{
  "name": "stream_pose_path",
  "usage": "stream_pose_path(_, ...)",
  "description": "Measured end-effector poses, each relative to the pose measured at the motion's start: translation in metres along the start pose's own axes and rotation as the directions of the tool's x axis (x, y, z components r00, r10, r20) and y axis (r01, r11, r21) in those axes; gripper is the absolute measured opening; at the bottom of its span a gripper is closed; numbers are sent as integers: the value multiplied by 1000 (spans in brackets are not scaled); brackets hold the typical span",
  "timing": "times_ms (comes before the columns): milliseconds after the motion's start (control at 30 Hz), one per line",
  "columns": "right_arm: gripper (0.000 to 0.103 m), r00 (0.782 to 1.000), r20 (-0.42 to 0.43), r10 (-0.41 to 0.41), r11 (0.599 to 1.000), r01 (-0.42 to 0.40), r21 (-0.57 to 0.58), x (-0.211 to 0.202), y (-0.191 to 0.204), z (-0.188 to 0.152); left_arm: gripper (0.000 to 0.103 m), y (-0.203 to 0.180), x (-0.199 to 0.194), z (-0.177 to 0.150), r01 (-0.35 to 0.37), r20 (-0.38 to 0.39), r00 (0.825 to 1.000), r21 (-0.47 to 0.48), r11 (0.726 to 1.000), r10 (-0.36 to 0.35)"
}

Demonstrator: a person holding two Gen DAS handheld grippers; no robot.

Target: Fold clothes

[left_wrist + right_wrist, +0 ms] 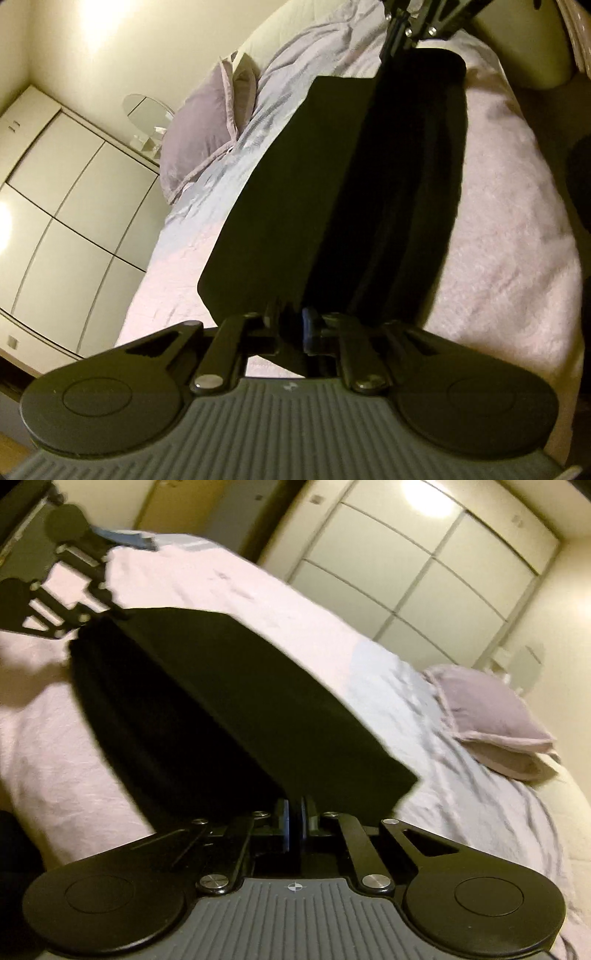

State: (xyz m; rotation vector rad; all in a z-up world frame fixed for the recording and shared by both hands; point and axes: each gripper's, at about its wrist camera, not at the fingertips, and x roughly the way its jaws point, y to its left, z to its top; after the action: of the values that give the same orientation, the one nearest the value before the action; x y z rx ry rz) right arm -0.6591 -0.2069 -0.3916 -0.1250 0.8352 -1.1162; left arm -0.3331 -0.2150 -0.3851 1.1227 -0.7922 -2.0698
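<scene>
Left gripper (295, 325) and right gripper (293, 825) each pinch tight one end of the black cloth (332, 192), stretching it flat above the bed (498, 221) to fold.

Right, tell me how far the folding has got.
Partly done: the black garment already looks doubled, with a fold line down its length. In hand: the left hand-held gripper and right hand-held gripper each pinch an end, stretching it above the pink blanket. Left: further folds and laying it down. No finished pile shows.
</scene>
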Motion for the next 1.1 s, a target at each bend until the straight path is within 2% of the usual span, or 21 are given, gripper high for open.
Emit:
stream_pose_path(67, 4, 1000, -16, -11, 999, 11, -38, 0, 2, -4, 4, -4, 0, -1, -3, -4, 1000, 18, 1000, 3)
stream_pose_path(167, 2, 999, -36, -30, 992, 26, -123, -2, 13, -17, 2, -16, -1, -6, -33, -15, 999, 70, 997, 34)
stream_pose_path(267, 1, 997, -54, -54, 978, 42, -203, 2, 29, -40, 2, -24, -2, -15, -51, -19, 998, 83, 995, 53)
stream_pose_path(367, 1, 995, -47, -87, 973, 74, -218, 7, 31, -54, 2, -25, 0, -15, -67, -18, 997, 111, 992, 69)
stream_pose_path(467, 1, 988, -20, -156, 951, 145, -274, 8, 29, -51, 2, -26, 4, -13, -73, -26, 997, 152, 986, 78)
stream_pose_path(600, 1, 984, -47, -173, 931, 148, -334, 18, 33, -69, 2, -35, 7, -21, -79, -36, 996, 182, 980, 87)
stream_pose_path(667, 1, 985, -89, -147, 950, 115, -289, 21, 31, -83, 2, -41, 4, -24, -89, -31, 995, 172, 981, 96)
stream_pose_path(900, 4, 982, -113, -151, 968, 123, -220, -7, 39, -89, 6, -40, -15, -33, -117, -33, 992, 118, 986, 122)
stream_pose_path(1000, 4, 984, -100, -144, 974, 123, -189, -28, 42, -82, 9, -37, -28, -39, -118, -39, 992, 89, 989, 122)
stream_pose_path(1100, 7, 994, -19, -107, 980, 103, -168, -50, 51, -65, 11, -34, -41, -40, -133, -17, 991, 48, 990, 134)
